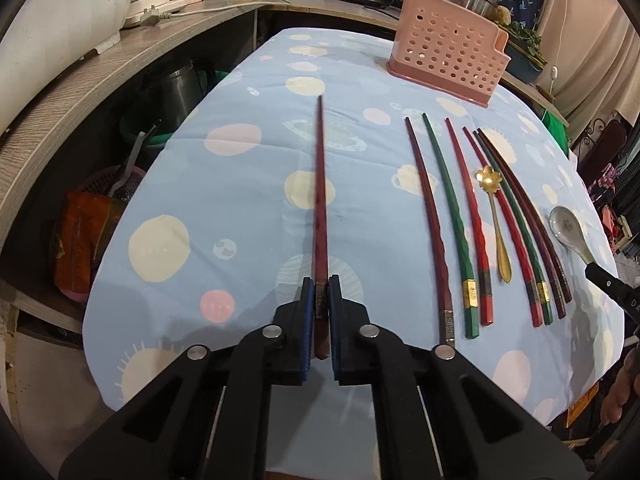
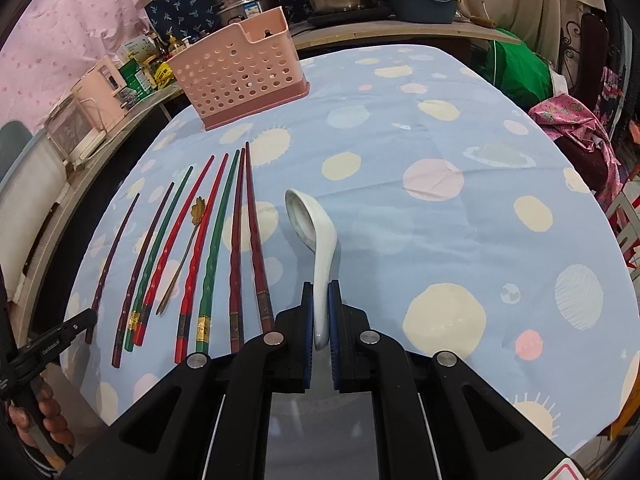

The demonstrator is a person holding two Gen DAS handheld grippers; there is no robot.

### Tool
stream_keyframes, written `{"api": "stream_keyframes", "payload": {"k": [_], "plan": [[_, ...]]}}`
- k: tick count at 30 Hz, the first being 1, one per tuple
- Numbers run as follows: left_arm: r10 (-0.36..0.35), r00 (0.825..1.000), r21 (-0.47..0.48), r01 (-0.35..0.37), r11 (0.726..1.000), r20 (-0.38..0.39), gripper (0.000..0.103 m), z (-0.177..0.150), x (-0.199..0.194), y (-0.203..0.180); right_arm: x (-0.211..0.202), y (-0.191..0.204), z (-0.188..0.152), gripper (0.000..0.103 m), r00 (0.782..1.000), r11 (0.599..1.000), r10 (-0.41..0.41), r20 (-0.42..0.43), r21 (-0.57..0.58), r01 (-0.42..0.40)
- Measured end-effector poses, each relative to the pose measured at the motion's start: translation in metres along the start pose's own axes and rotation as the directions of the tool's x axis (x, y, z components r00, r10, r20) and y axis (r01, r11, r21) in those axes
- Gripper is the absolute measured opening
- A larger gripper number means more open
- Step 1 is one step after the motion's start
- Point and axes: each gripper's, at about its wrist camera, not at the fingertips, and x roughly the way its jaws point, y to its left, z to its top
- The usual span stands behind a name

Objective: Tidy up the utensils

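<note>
Both grabs look done: the left gripper [image 1: 321, 284] is clamped on a dark red chopstick [image 1: 320, 184] near its thick end, and the right gripper [image 2: 321, 290] is clamped on the white spoon [image 2: 316, 232] by its handle. I'd lift each one level, then tip it handle-down into the pink basket [image 2: 240, 76] at about 11 o'clock in the right view. Can't see inside the basket. The other chopsticks [image 2: 208, 256] and the gold spoon [image 2: 188, 240] lie on the tablecloth [image 2: 440, 240].
</note>
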Motion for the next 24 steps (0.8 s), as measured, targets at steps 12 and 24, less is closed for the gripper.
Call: {"api": "stream_keyframes", "payload": {"k": [12, 24], "plan": [[-0.046, 0.970, -0.010, 0.050, 0.999, 0.238, 0.007, 0.076, -0.083, -0.008, -0.035, 0.007, 0.056, 0.005, 0.990, 0.999, -0.012, 0.137, -0.049, 0.019], [-0.092, 0.906, 0.032, 0.087, 0.996, 0.414, 0.007, 0.203, -0.125, -0.035, -0.022, 0.020, 0.138, 0.004, 0.975, 0.996, 0.060, 0.214, -0.084, -0.043]]}}
